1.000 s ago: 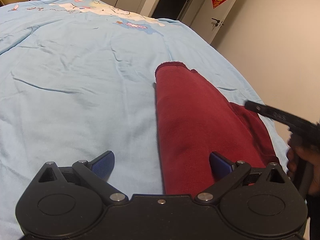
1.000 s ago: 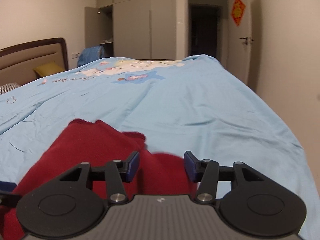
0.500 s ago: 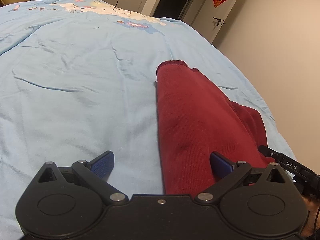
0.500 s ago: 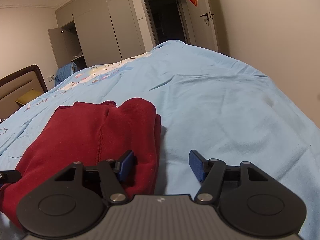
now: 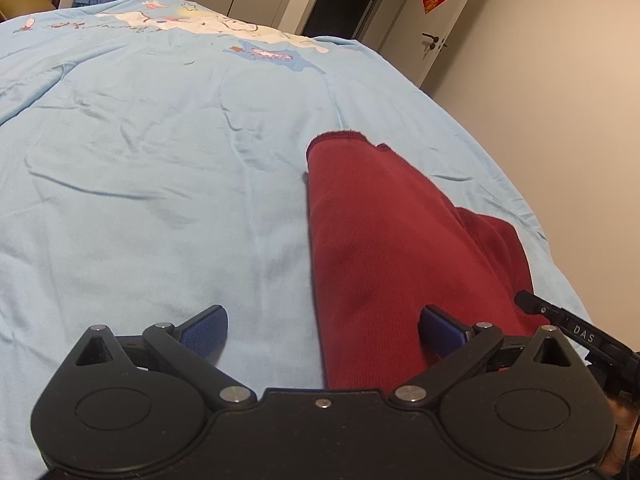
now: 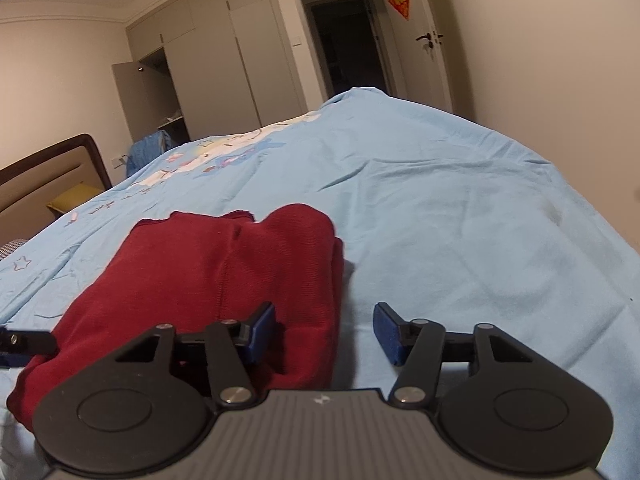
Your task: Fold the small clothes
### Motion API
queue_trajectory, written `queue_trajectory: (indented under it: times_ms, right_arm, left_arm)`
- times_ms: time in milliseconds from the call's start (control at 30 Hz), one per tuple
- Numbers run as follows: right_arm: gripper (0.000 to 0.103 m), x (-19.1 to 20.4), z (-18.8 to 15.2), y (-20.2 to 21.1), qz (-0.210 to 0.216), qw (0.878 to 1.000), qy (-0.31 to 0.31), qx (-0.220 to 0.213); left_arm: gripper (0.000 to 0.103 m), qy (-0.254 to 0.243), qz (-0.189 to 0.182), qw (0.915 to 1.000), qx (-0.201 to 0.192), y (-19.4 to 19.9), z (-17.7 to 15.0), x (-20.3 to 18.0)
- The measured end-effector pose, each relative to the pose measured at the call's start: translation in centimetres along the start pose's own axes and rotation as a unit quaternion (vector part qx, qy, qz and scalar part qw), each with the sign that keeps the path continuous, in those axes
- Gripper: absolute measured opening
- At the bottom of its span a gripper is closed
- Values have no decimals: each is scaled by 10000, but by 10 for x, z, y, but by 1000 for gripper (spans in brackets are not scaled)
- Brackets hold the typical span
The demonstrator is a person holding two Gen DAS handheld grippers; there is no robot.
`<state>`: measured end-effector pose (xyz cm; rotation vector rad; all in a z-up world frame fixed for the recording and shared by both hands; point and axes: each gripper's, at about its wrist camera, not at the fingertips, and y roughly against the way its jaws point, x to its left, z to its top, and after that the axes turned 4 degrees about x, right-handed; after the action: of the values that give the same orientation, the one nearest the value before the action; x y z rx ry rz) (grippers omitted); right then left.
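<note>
A dark red garment (image 5: 384, 240) lies folded lengthwise on the light blue bedspread (image 5: 140, 168). My left gripper (image 5: 322, 330) is open and straddles the garment's near left edge, with its right pad (image 5: 440, 330) over the cloth. In the right wrist view the same red garment (image 6: 224, 272) lies ahead on the left. My right gripper (image 6: 326, 334) is open astride the garment's near right edge, its left pad (image 6: 260, 332) on the cloth and its right pad (image 6: 388, 332) over the bedspread. The tip of the right gripper's finger (image 5: 560, 320) shows at the left view's right edge.
The bed drops off to the right towards a beige wall (image 5: 560, 100). A white door (image 6: 428, 48) and a dark doorway (image 6: 344, 48) stand beyond the bed's far end. Wardrobes (image 6: 224, 60) and a headboard (image 6: 48, 176) are on the left.
My right gripper has come down from above the garment to its near right edge, and its jaws have widened. The left gripper has stayed where it was, open.
</note>
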<state>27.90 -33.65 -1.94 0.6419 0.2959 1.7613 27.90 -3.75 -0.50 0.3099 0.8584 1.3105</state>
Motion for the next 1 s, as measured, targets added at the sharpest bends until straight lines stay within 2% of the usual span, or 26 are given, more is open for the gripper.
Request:
queue_trajectory:
  times_ms: [167, 267, 367, 400, 433, 467, 500, 533, 567, 600, 633, 700, 867, 1000]
  right_arm:
    - [50, -5, -1, -8, 254, 9989, -370, 159]
    - [44, -10, -2, -9, 395, 9972, -610, 200]
    - [36, -10, -3, -10, 491, 9959, -716, 241]
    - [30, -9, -2, -10, 509, 9960, -687, 241]
    - [24, -7, -2, -9, 543, 9961, -656, 239]
    - [22, -6, -2, -9, 569, 9961, -628, 239]
    - [18, -4, -1, -9, 567, 9964, -591, 236]
    - [16, -2, -1, -8, 549, 9968, -548, 211]
    - [15, 1, 0, -6, 531, 9972, -502, 162]
    - [15, 4, 1, -3, 518, 9976, -445, 94]
    - [14, 6, 2, 0, 510, 9979, -391, 17]
    - [14, 16, 6, 7, 539, 9980, -296, -142]
    - [14, 51, 24, 18, 748, 9957, 33, -550]
    - [14, 83, 34, 12, 1013, 9925, 229, -643]
  left_arm:
    - [102, -184, -17, 9998, -34, -6, 16, -3]
    - [100, -278, -25, 9996, 93, -14, 23, -6]
    - [96, -346, -133, 9991, 186, -18, 25, -11]
    - [94, -364, -164, 9990, 203, -18, 24, -12]
    - [90, -389, -209, 9988, 229, -19, 24, -14]
    - [87, -407, -262, 9985, 268, -21, 24, -15]
    - [80, -402, -344, 9981, 309, -22, 24, -16]
    - [66, -368, -476, 9976, 351, -24, 24, -16]
    - [60, -316, -599, 9970, 385, -24, 24, -15]
    - [53, -288, -564, 9974, 356, -23, 24, -15]
    - [40, -306, -564, 9975, 300, -20, 25, -15]
    - [32, -383, -623, 9972, 153, -12, 27, -17]
    - [27, -923, -528, 9938, -315, 18, 41, -26]
    - [27, -1145, -191, 9906, -720, 48, 56, -18]
